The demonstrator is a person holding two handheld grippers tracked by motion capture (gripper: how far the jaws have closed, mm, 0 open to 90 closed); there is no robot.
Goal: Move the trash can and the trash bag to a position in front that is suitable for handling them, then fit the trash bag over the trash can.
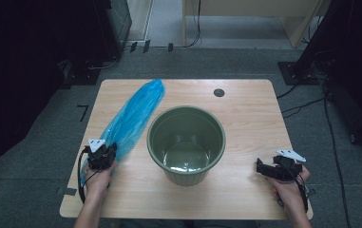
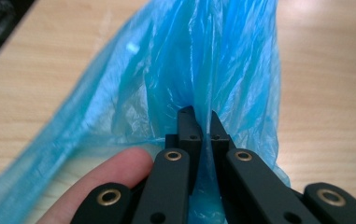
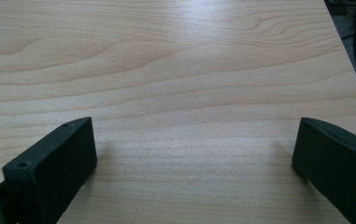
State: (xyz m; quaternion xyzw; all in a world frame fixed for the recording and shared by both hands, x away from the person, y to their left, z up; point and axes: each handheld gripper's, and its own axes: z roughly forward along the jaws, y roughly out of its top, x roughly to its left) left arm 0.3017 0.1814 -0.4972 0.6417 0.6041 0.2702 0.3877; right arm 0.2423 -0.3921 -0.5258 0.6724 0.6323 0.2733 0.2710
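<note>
One wide desk point(image 1: 245, 190) carries everything: the green bin point(image 1: 186, 142) stands at its middle, and the blue bag point(image 1: 133, 114) lies stretched along its left side, beside the bin. Your left tool point(image 2: 202, 122) has nipped the bag's near end, film pinched between its tips; keep that pinch firm and lift slowly so it doesn't slip. Your right tool point(image 3: 189, 158) rests gaping, holding nothing – bring it across to spread the bag's mouth over the rim
</note>
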